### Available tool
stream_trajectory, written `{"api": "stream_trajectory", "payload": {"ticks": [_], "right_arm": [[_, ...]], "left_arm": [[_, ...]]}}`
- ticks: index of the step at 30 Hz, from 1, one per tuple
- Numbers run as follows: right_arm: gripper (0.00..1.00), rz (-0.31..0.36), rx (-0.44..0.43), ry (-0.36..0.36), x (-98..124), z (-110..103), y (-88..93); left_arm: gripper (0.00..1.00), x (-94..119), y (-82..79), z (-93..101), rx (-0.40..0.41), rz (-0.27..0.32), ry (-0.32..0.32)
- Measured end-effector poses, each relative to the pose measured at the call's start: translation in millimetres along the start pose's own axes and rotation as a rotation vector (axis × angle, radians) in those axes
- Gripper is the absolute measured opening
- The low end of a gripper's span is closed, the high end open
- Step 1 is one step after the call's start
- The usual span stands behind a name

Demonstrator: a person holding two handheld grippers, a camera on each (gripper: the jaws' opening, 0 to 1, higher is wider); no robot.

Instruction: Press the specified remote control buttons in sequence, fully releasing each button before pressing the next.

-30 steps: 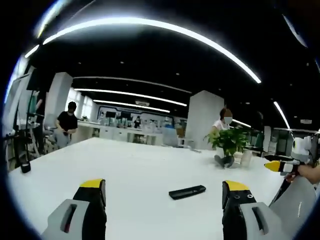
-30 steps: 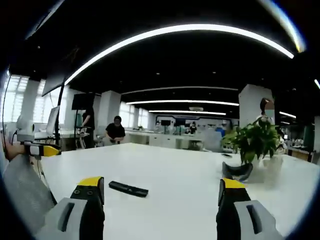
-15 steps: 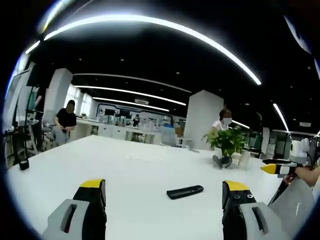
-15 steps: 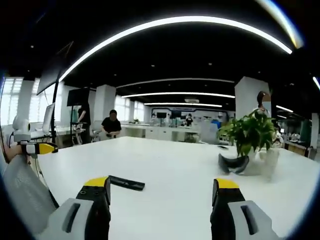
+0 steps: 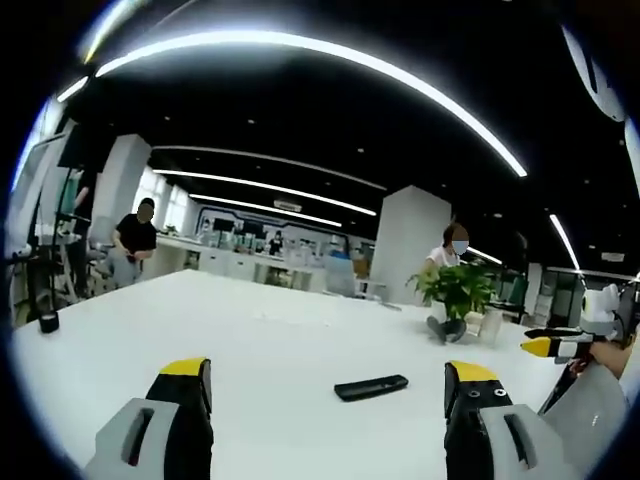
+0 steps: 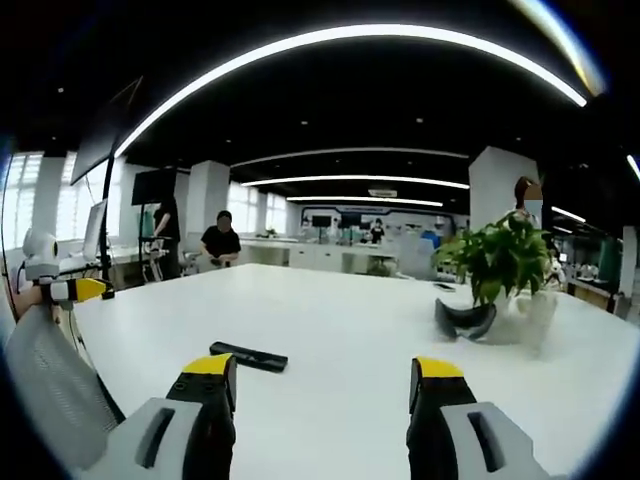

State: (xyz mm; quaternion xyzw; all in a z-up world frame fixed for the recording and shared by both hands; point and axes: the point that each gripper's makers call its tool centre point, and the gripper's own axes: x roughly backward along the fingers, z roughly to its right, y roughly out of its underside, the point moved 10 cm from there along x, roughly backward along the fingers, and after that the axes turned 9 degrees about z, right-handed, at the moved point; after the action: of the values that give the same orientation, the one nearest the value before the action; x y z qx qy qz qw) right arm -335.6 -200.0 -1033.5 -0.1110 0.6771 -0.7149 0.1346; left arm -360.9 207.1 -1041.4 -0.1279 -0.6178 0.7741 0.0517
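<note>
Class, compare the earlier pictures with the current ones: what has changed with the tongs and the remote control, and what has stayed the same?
The right tongs have narrowed their gap a little but are open and empty. The left tongs have kept the same wide opening. The slim black remote control lies untouched on the white table, and the potted green plant stands where it was.

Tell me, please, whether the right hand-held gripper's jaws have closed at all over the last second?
Yes. The right hand-held gripper has narrowed slightly: both yellow-tipped jaws now stand closer together over the white table, though still open and empty.
</note>
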Motion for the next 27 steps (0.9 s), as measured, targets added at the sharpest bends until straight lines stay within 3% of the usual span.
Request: {"api": "stream_trajectory", "payload": {"ticks": [6,10,12,13,15,16,20,25,27], "right_arm": [[0.76,0.001,-0.02,0.01,-0.4,1.4,0.4],[0.82,-0.016,-0.013,0.002,-1.7,-0.4,0.4],[0.83,-0.074,0.021,-0.024,-0.8,0.5,0.8],[0.81,-0.097,0.038,-0.017,0.0,1.3,-1.9],[0.79,-0.08,0.047,-0.014,1.4,-0.4,-13.5],[0.8,-0.069,0.041,-0.02,1.2,-0.9,-18.2],[0.85,-0.026,-0.003,-0.058,-5.8,-4.5,-27.3],[0.82,-0.049,-0.003,-0.084,-14.9,-9.6,-24.0],[0.83,-0.069,-0.004,-0.097,-18.0,-11.2,-22.4]], "left_arm": [[0.99,-0.6,2.2,-0.1,-0.02,-0.035,0.018],[0.99,-0.3,-1.4,-1.4,-0.01,0.008,0.014],[0.99,-1.5,-0.1,-3.0,-0.047,-0.025,0.004],[0.99,-1.4,-0.1,-2.2,-0.103,-0.066,0.01],[0.99,-0.9,-3.4,-0.2,-0.181,-0.13,0.036],[0.99,-1.5,-6.3,-1.2,-0.186,-0.124,0.038],[0.99,-10.4,-25.3,0.3,-0.057,-0.068,0.039],[0.99,-25.7,-35.1,-2.8,-0.074,-0.098,0.031],[0.99,-34.8,-35.9,-1.5,-0.078,-0.138,0.058]]}}
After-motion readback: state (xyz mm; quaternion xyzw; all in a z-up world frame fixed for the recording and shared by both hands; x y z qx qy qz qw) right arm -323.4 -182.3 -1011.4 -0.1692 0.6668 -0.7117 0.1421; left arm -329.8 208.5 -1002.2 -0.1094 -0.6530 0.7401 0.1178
